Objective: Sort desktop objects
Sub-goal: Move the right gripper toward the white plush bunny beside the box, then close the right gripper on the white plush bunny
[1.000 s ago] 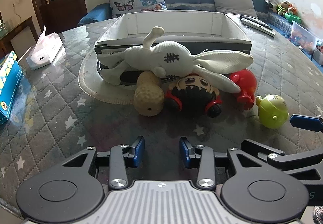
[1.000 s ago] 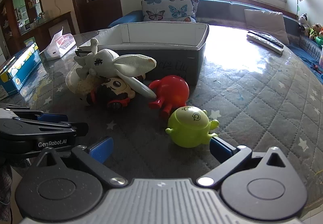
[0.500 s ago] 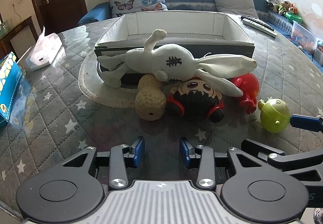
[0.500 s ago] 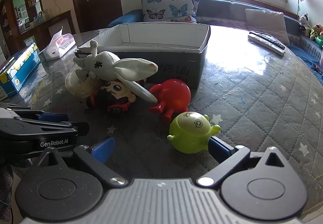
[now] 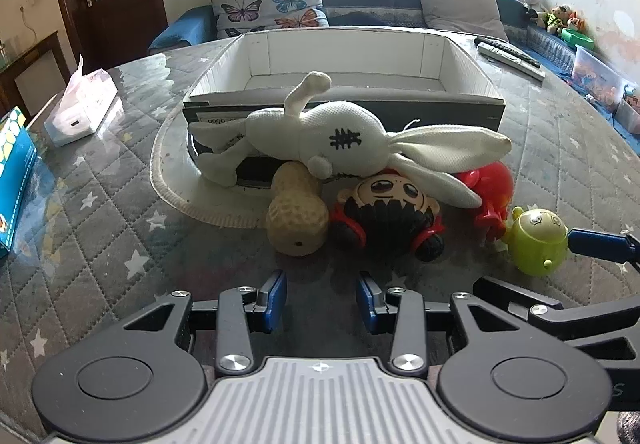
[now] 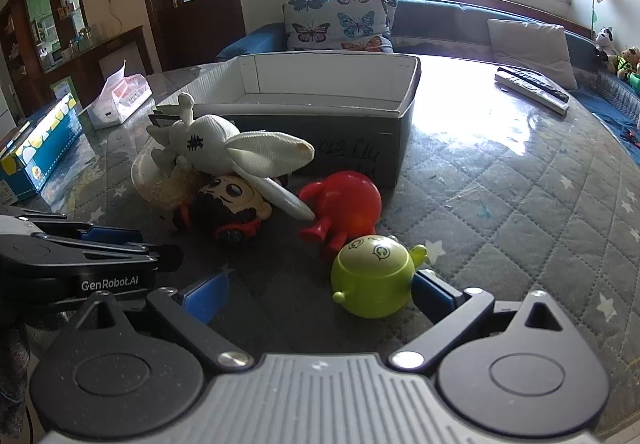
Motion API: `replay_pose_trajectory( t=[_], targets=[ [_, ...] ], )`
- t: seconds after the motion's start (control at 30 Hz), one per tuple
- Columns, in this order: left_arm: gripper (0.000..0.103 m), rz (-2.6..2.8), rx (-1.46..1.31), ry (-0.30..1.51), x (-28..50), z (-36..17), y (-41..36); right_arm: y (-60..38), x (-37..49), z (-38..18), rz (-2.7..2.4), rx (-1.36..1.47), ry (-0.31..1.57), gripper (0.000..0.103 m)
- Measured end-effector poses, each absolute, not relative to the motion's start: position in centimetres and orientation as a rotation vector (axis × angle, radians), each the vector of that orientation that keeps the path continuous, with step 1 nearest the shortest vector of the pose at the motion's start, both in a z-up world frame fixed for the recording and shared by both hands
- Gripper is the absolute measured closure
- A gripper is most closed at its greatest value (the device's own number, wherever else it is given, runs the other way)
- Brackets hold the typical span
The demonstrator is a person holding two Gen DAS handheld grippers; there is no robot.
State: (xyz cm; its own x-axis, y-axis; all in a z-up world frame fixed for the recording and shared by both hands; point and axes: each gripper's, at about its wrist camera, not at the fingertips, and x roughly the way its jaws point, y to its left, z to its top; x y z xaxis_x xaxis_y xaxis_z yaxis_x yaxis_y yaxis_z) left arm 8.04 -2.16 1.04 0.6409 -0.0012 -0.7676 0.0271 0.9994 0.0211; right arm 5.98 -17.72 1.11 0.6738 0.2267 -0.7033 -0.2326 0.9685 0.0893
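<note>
A pile of toys lies on the table before an open cardboard box [image 5: 344, 100] [image 6: 320, 112]: a white plush rabbit [image 5: 340, 140] [image 6: 224, 148] on top, a peanut toy [image 5: 296, 216], a black-haired doll head [image 5: 390, 216] [image 6: 230, 208], a red figure [image 5: 490, 190] [image 6: 348, 204] and a green round figure [image 5: 536, 240] [image 6: 374, 276]. My left gripper [image 5: 322, 302] is open and empty, just short of the peanut and the doll head. My right gripper [image 6: 316, 290] is wide open, its right finger [image 6: 434, 294] next to the green figure.
A tissue box [image 5: 82, 112] [image 6: 120, 102] and a blue carton [image 5: 12, 172] [image 6: 38, 148] stand at the left. Remote controls [image 5: 510, 56] [image 6: 532, 86] lie at the far right. A round mat [image 5: 176, 180] lies under the box. A sofa with cushions is behind the table.
Both grippers have moved forward toward the toys. The green figure now sits closer between the right gripper's fingers. No toy has moved.
</note>
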Motion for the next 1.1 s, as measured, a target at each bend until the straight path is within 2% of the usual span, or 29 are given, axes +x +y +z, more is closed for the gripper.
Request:
replay_pose_trajectory(
  t=[0.27, 0.53, 0.93, 1.1],
  targets=[
    [0.063, -0.018, 0.012, 0.859, 8.5, 2.1, -1.3, -17.4, 6.3, 2.4, 0.307, -0.002, 0.753, 0.004],
    [0.063, -0.018, -0.030, 0.806, 9.2, 4.5, 0.8, -16.8, 7.7, 3.4, 0.369, 0.000, 0.723, 0.010],
    [0.063, -0.072, -0.056, 0.720, 12.1, 7.1, 3.0, -15.1, 11.3, 5.2, 0.483, -0.011, 0.693, 0.025],
    [0.063, -0.114, -0.022, 0.703, 13.4, 7.1, 3.0, -13.7, 12.8, 4.6, 0.525, -0.037, 0.716, 0.036]
  ],
)
